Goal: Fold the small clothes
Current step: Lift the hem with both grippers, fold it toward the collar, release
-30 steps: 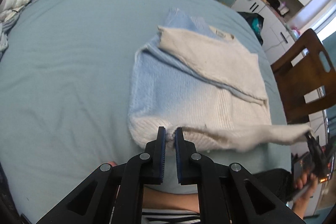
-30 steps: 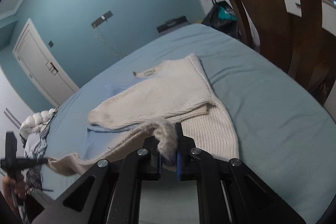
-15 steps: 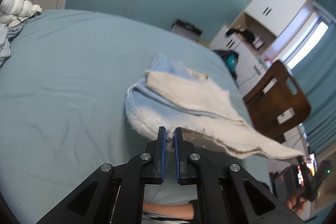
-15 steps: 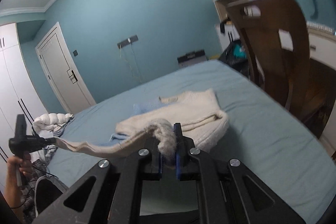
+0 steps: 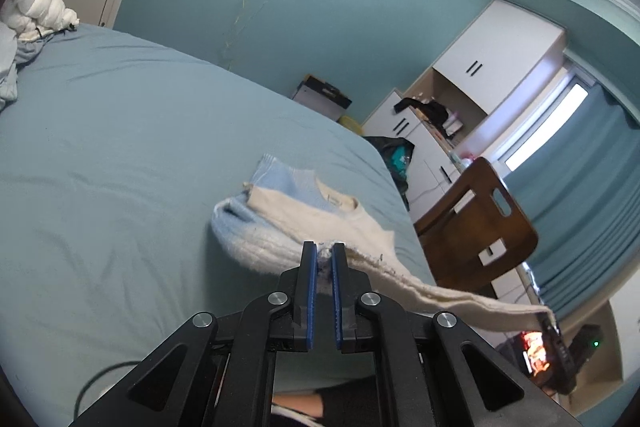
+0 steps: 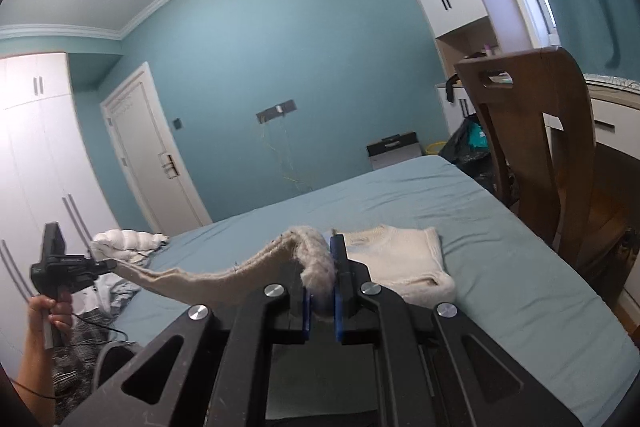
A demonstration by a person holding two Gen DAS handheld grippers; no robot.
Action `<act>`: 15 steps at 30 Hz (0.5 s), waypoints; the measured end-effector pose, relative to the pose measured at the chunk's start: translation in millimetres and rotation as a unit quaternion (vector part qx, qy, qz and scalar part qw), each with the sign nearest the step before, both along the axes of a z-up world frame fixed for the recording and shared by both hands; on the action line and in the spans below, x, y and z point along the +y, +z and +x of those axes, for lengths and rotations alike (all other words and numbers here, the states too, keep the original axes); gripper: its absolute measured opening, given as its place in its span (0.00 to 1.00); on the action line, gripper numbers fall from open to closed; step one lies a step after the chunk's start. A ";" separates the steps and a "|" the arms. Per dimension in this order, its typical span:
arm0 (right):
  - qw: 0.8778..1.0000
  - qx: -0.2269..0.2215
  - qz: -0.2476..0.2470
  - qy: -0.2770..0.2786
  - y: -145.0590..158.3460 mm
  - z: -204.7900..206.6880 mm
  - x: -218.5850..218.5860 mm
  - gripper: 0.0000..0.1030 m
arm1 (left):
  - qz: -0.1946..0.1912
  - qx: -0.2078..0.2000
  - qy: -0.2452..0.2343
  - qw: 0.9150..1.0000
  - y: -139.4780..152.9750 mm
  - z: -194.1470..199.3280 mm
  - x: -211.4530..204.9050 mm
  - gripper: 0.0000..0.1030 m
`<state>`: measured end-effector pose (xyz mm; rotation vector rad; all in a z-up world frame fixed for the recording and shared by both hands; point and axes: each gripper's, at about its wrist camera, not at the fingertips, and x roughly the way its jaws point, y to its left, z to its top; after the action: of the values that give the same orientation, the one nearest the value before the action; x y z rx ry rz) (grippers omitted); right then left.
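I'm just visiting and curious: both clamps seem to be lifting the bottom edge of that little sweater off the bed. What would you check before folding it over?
1. Left gripper clamped on the sweater's hem: ok, fabric sits between the closed jaws.
2. Right gripper clamped on the hem: ok, a fuzzy bunch of knit is pinched there.
3. Hem stretched between the two grippers: ok, though it sags a little.
4. Collar end of the sweater resting on the bed: ok.
5. Landing area beyond the collar free: ok, only bare sheet there; the white bundle lies far off.
6. Sleeves staying tucked in: cannot tell from these views.
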<state>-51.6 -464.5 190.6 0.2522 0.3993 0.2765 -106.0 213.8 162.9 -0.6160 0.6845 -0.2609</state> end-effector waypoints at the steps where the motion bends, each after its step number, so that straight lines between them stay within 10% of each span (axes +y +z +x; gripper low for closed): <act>1: 1.000 -0.001 -0.002 0.006 2.6 -3.1 0.4 0.04 | 0.000 -0.002 -0.001 1.000 1.6 -4.9 -0.6 0.05; 8: 0.997 0.040 -0.048 0.037 -2.9 5.7 10.8 0.04 | 0.006 0.013 0.007 1.000 -10.7 12.9 -3.0 0.05; 15: 0.985 0.157 -0.066 0.029 -38.4 121.6 2.3 0.04 | -0.008 0.097 -0.011 0.995 -57.2 178.9 -10.5 0.05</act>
<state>69.9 -462.2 152.2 0.1527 0.7356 0.2668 72.9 203.3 105.7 -0.6540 0.8767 -0.2281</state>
